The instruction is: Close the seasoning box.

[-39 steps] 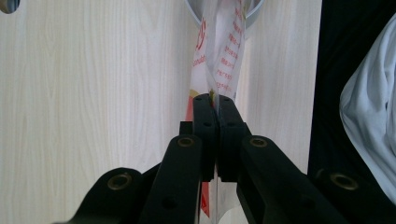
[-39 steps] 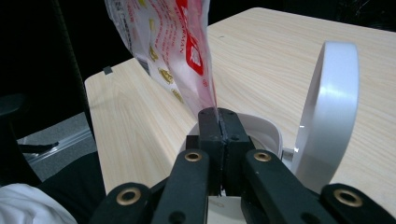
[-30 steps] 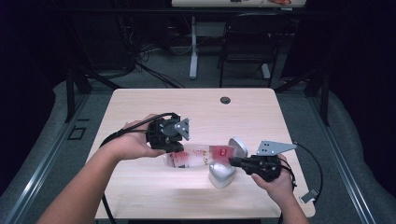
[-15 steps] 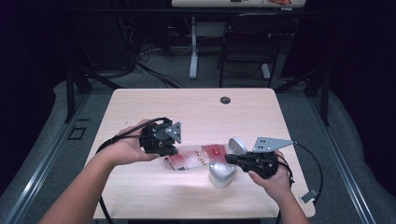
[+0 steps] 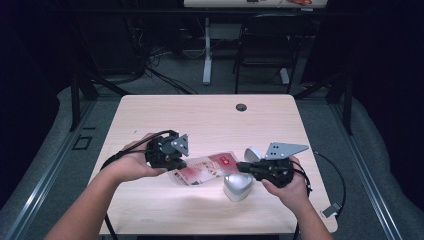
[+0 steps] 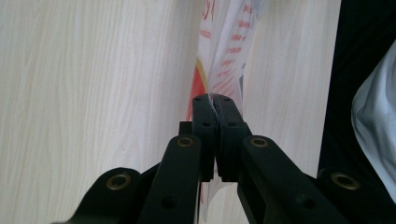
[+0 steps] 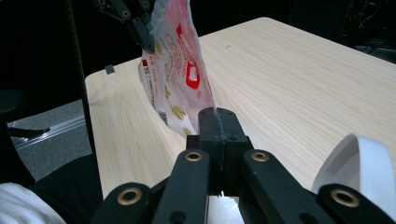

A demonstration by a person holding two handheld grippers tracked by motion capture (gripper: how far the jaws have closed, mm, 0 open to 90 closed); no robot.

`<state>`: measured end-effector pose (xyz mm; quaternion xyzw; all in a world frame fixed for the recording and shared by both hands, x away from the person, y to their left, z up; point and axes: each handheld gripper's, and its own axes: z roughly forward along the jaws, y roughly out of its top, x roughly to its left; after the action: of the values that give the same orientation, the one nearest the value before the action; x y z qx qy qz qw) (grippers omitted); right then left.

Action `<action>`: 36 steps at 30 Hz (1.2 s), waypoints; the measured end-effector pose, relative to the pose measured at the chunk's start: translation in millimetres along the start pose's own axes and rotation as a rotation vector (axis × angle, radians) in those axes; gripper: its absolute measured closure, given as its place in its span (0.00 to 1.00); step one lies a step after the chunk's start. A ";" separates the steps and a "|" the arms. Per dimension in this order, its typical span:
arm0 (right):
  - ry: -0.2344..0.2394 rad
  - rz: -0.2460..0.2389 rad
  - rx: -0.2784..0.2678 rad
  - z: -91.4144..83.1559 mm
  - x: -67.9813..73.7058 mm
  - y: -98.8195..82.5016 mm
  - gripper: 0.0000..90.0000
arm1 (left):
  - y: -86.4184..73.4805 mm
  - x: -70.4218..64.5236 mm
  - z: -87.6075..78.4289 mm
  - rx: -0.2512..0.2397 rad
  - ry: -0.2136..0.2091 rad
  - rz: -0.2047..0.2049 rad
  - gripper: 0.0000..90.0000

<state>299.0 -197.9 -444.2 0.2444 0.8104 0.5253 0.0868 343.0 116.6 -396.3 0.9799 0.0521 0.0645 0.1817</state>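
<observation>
both grippers pinch one red-and-white plastic packet (image 5: 207, 169): the left gripper (image 5: 176, 164) is clamped on its near-left edge, the right gripper (image 5: 242, 167) on the opposite end, jaws pressed together on thin film. since a second ago the left end has dropped and the right risen, so the packet now hangs tilted above the tabletop (image 5: 200, 120), beside a silver container (image 5: 237, 186) with its white lid (image 5: 252, 153) open, likely lining up to pour.
</observation>
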 end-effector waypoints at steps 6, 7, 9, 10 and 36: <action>0.001 -0.004 0.005 2.5 1.3 6.8 1.00 | -5.2 0.4 0.8 -0.006 0.002 -0.011 0.99; 0.001 -0.008 0.008 3.0 1.5 8.0 1.00 | -5.8 0.5 0.8 -0.004 0.005 -0.009 0.99; -0.005 -0.012 0.013 3.6 2.3 11.0 1.00 | -7.6 0.6 1.3 -0.010 0.004 -0.015 0.99; -0.008 -0.012 0.014 3.8 2.9 12.6 1.00 | -8.6 0.9 1.5 -0.013 0.005 -0.016 0.99; -0.061 -0.134 0.125 23.0 13.7 64.1 1.00 | -35.5 7.7 16.1 -0.052 0.021 -0.090 0.99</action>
<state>315.8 -151.6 -395.3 0.2104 0.8532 0.4588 0.1310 350.1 144.9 -423.3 0.9707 0.0964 0.0678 0.2093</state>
